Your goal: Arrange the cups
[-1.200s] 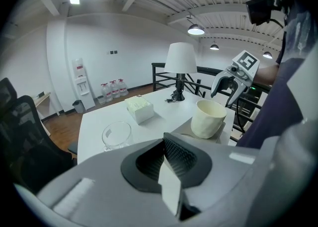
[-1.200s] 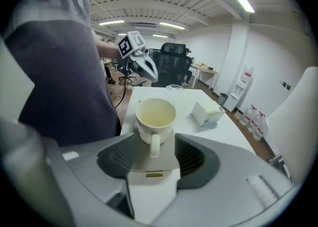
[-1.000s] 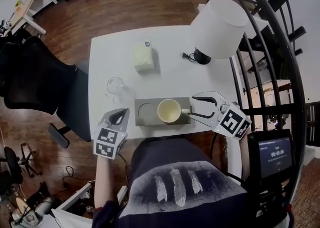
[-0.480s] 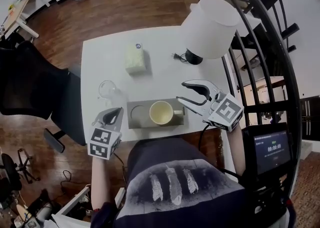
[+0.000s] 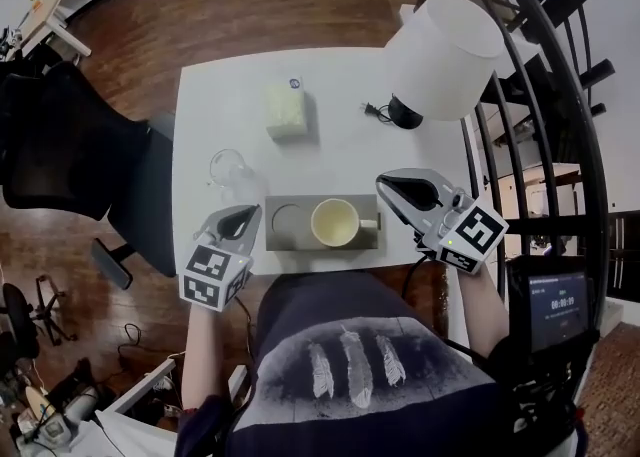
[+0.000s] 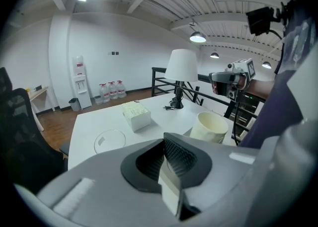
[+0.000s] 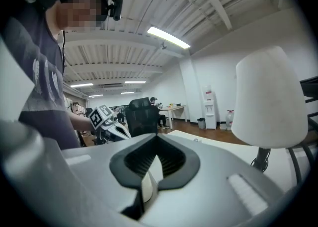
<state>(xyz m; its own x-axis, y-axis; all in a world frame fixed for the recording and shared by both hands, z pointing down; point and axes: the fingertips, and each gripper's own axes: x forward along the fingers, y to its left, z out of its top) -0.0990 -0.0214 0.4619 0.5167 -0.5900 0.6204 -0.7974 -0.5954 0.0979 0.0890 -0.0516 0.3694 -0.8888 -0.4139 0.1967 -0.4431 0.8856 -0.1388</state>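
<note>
White table (image 5: 340, 150), smooth top. A grey rectangular tray (image 5: 276, 241) lies at its near edge. The cream cup (image 5: 337, 222) stands on the tray's right half, handle to the right, with a round recess beside it on the left. A clear glass cup (image 5: 230, 173) stands on the table just beyond the tray's left corner. Farther back are a pale tissue box (image 5: 287, 112) and a lamp (image 5: 443, 42) with a white drum shade.

Left gripper (image 5: 247, 213): jaws together on nothing, near the tray's left end. Right gripper (image 5: 388, 185): jaws have just been closing and now meet on nothing, right of the cream cup and apart from it.
</note>
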